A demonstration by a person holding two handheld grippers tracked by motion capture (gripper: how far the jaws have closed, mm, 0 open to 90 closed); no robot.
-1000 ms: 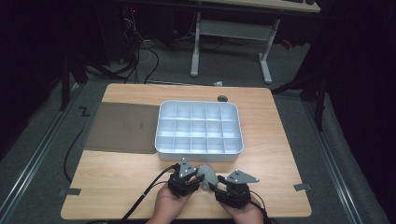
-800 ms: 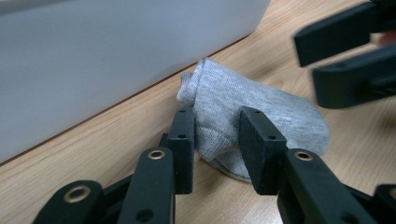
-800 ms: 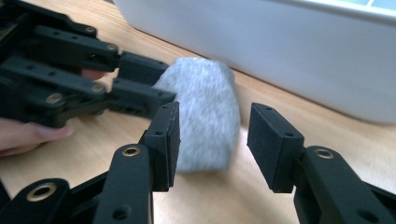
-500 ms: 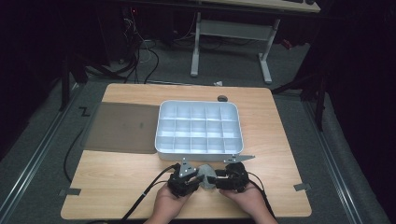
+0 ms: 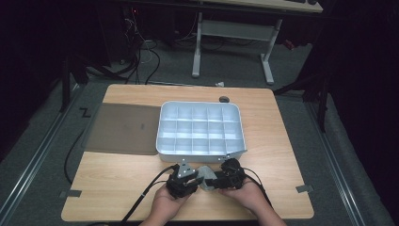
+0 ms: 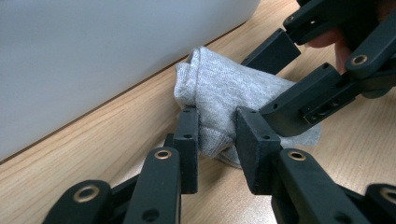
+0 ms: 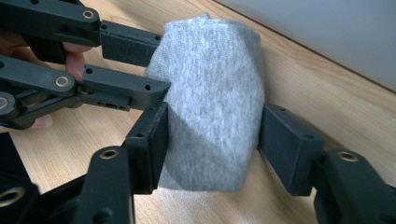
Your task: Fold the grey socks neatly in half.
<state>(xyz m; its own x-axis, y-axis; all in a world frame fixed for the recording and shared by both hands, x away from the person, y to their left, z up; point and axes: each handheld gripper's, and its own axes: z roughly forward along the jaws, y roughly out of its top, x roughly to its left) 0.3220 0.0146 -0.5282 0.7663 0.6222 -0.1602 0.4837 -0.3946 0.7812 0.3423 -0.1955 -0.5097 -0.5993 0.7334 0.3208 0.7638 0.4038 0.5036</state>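
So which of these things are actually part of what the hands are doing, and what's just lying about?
In use:
- grey sock
- left gripper, pinching it
- right gripper, jaws around it, just opened

Lying about:
- white divided tray
- dark mat
- small dark thing at the table's far edge

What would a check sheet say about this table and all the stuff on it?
Surface: wooden table, grey mat at left.
Job's things: grey sock, bunched, beside the tray, whose cells look empty.
Clutter: small dark thing at far edge.
Grippers: left gripper pinches the sock; right gripper has just been opening, sock between its jaws.
Cables: black cable trails off the near edge.
Surroundings: dark room, desk legs, floor cables.
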